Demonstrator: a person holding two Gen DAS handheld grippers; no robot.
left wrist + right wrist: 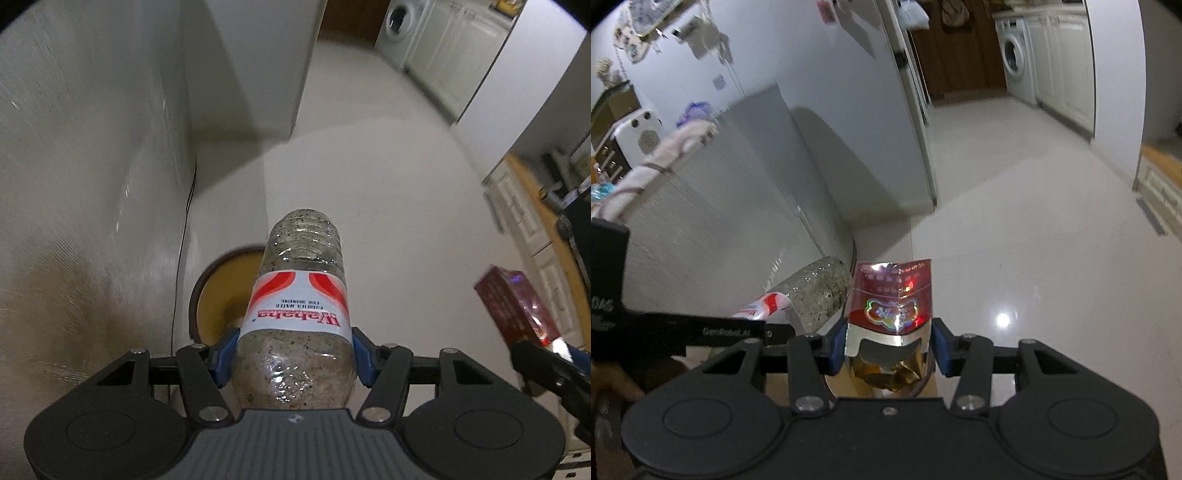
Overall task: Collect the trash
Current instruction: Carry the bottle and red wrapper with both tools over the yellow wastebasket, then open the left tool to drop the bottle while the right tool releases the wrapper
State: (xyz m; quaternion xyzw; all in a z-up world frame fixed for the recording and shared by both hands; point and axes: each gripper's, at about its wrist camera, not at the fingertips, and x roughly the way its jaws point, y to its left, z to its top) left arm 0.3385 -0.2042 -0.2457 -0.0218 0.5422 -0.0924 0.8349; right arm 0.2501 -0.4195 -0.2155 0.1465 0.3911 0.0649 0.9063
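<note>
My left gripper (291, 354) is shut on a clear plastic water bottle (299, 306) with a white and red label, its blue pads pressing both sides. Below the bottle in the left wrist view lies a round bin (218, 295) with a dark rim and yellowish inside. My right gripper (886, 347) is shut on a red cigarette pack (890, 299) with its torn gold foil end toward the camera. The same pack (513, 302) shows at the right edge of the left wrist view, and the bottle (816, 291) shows left of the pack in the right wrist view.
A grey fridge or cabinet side (738, 192) rises on the left, with a black cable (183, 236) running down beside it. Pale tiled floor (1015, 221) stretches ahead to a washing machine (1015, 55) and white cabinets (450, 48). A hand (609, 380) shows at lower left.
</note>
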